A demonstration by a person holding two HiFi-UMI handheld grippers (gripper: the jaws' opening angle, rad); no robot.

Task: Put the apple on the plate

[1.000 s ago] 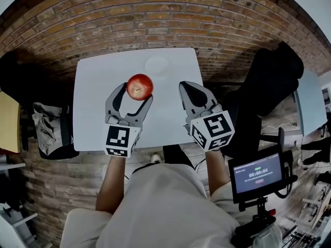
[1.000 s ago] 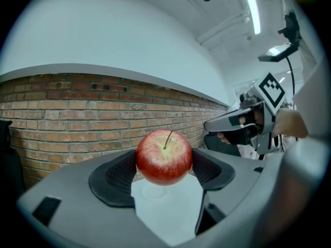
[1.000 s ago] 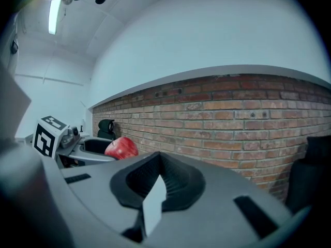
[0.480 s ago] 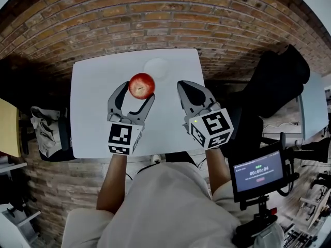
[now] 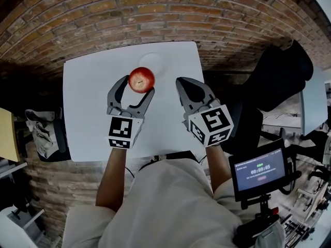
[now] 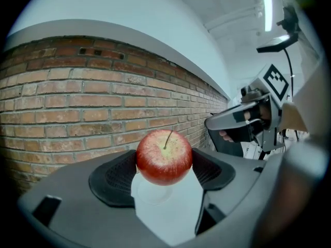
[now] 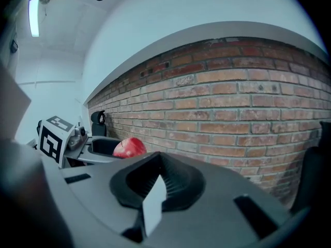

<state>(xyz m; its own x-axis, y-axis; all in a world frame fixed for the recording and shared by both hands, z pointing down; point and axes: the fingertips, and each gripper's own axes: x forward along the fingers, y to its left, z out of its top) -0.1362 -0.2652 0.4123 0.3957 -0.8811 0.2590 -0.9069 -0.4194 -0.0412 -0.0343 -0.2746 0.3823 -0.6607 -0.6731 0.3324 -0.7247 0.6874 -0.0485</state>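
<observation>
Apple (image 6: 164, 156) clamped between left gripper (image 5: 136, 86) jaws, stem up, over white table (image 5: 88, 112), just at near edge of plate (image 5: 155, 63) in head view. Right gripper (image 5: 184, 84) beside it, jaws nearly closed, nothing between them.

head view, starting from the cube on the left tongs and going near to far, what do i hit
marker cube → apple → plate → brickwork
</observation>
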